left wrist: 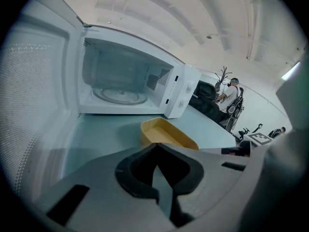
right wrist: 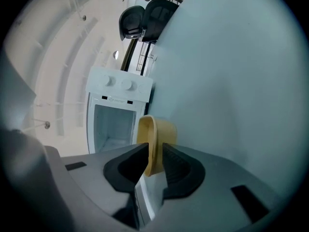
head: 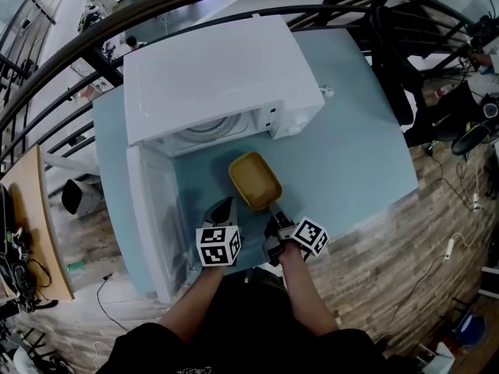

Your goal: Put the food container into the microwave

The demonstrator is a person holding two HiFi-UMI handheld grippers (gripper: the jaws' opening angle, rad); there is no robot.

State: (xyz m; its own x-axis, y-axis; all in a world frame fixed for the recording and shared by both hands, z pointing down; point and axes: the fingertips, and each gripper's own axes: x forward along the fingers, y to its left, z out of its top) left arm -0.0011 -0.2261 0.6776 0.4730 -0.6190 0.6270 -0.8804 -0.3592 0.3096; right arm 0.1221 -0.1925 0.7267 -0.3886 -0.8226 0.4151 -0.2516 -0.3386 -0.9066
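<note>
Microwave (head: pixel 218 72): white casing, smooth and semi-gloss, looks like painted sheet metal. The control end reads as moulded plastic.
Door (left wrist: pixel 29 105): the inner face carries a fine perforated screen, dull finish.
Turntable (left wrist: pixel 118 95): clear glass, glossy.
Food container (head: pixel 255 180): yellow plastic, thin-walled and smooth, low sheen.
Tabletop (head: pixel 351 131): pale blue-green, smooth and matt, laminate look.
Left gripper (left wrist: pixel 157 144) and right gripper (right wrist: pixel 155 146): grey plastic bodies, matt, with black pads that look dull and rubber-like.
Marker cubes (head: pixel 218 245): white faces with black print, flat matt.
Floor (head: pixel 437 232): wood-look planks in mixed brown tones, slight sheen.
</note>
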